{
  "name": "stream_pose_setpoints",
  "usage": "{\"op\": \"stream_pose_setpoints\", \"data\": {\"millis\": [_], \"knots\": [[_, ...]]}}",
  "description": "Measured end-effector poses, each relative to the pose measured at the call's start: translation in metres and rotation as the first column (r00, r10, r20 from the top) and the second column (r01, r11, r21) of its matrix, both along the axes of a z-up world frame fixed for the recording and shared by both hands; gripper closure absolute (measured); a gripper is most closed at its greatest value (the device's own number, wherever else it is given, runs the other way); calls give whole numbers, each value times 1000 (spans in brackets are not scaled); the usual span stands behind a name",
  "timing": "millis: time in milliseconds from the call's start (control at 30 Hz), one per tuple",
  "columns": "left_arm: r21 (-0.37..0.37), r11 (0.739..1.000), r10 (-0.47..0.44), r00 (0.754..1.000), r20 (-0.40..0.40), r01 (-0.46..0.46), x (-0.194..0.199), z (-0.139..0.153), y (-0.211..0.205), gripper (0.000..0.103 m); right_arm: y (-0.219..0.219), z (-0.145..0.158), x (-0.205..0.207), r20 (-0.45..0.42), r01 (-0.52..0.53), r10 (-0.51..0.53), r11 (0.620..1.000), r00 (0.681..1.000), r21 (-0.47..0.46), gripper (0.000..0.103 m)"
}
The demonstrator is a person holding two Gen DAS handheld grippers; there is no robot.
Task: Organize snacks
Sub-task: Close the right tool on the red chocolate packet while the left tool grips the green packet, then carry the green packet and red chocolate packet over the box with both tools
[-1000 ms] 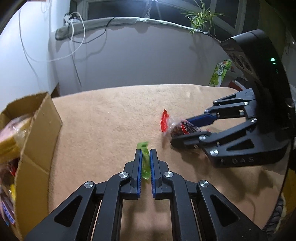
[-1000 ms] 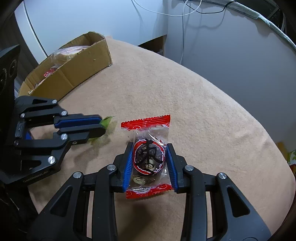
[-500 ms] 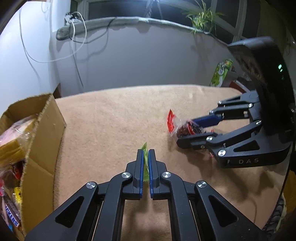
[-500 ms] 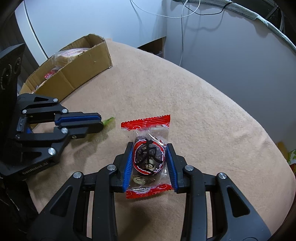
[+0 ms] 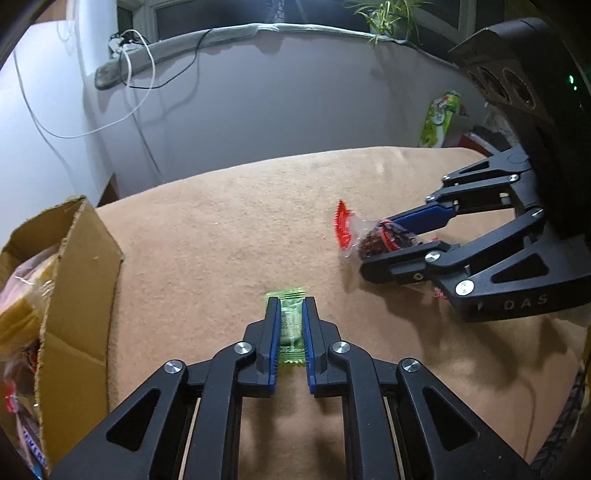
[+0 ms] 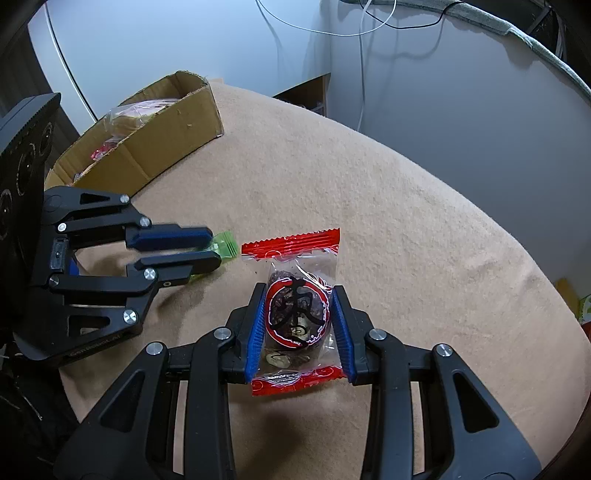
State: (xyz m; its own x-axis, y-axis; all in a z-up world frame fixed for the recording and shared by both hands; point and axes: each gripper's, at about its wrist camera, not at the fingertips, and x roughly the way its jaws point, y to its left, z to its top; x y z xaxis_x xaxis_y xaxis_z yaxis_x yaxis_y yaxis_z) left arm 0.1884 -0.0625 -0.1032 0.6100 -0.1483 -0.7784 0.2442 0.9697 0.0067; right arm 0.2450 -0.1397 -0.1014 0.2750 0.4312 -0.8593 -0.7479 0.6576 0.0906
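Both grippers grip snacks: left gripper (image 5: 290, 328) clamps the green candy (image 5: 289, 325), right gripper (image 6: 298, 323) the red packet (image 6: 295, 310). Next, carry them to your box (image 5: 79, 266) at nine o'clock.

A tan felt-like cloth (image 5: 229, 229) covers the table under and ahead of the fingers. Beyond its far edge stands a pale grey-lilac wall (image 5: 280, 96), topped by a sill wrapped in grey padding (image 5: 173, 40). White and black cables (image 5: 140, 70) hang from the sill, up and left of the fingers. A dark window (image 5: 221, 13) sits above, with a spindly green plant (image 5: 388, 14) to the upper right. The light is dim and bluish.
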Motion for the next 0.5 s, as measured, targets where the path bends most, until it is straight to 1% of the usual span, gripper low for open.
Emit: {"op": "stream_pose_setpoints", "data": {"millis": [67, 133, 167, 200, 233, 267, 300, 333, 500], "knots": [[14, 1000, 21, 1000, 12, -21, 0, 1, 1, 74, 0, -1, 1, -4, 2, -2, 1000, 1000, 2, 68], [13, 999, 42, 999, -12, -42, 6, 0, 5, 66, 0, -1, 1, -5, 1, -1, 1000, 1000, -1, 68], [16, 999, 49, 999, -23, -49, 8, -2, 7, 66, 0, -1, 0, -4, 2, -2, 1000, 1000, 0, 68], [5, 999, 38, 998, -40, -38, 9, -4, 7, 66, 0, -1, 1, -4, 3, -3, 1000, 1000, 0, 68], [2, 1000, 31, 999, -40, -31, 8, -6, 7, 67, 0, -1, 1, -4, 5, -5, 1000, 1000, -1, 68], [8, 1000, 27, 999, -34, -27, 6, -6, 5, 72, 0, -1, 2, -4, 7, -7, 1000, 1000, -3, 68], [2, 1000, 18, 999, -32, -18, 5, -6, 4, 80, 1, -1, 3, -4, 10, -11, 1000, 1000, -4, 68], [-2, 1000, 14, 999, -32, -14, 4, -6, 4, 84, 1, -1, 3, -4, 14, -14, 1000, 1000, -3, 68], [-21, 999, 34, 999, -14, -35, -4, 0, 7, 84, 1, 8, -3, 11, 20, -20, 1000, 1000, 7, 68]]}}
